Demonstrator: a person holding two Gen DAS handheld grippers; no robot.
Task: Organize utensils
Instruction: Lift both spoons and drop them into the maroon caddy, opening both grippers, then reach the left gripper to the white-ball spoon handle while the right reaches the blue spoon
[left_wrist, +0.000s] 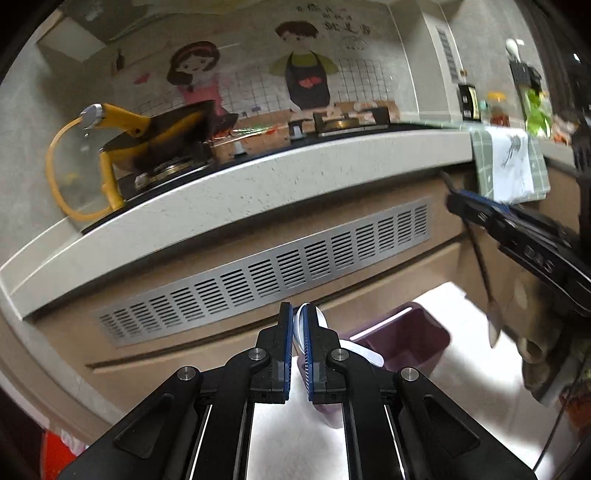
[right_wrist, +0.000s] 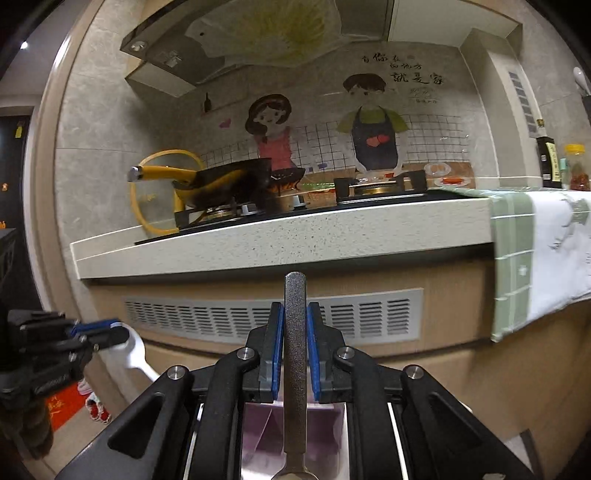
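My left gripper (left_wrist: 298, 314) is shut on a white plastic spoon (left_wrist: 364, 352), whose handle runs down to the right toward a purple utensil bin (left_wrist: 406, 339) on a white surface. My right gripper (right_wrist: 295, 314) is shut on a metal utensil with a grey textured handle (right_wrist: 294, 332) that stands upright; its lower end hangs over the purple bin (right_wrist: 321, 435). The left gripper with the white spoon (right_wrist: 136, 354) shows at the left of the right wrist view. The right gripper (left_wrist: 517, 229) shows at the right of the left wrist view, its utensil (left_wrist: 493, 321) hanging down.
A stone counter edge (left_wrist: 258, 192) with a gas hob runs ahead, above a vented cabinet panel (left_wrist: 258, 273). A black wok with a yellow handle (right_wrist: 221, 181) sits on the left burner. A green checked cloth (right_wrist: 535, 258) hangs over the counter at right, bottles behind it.
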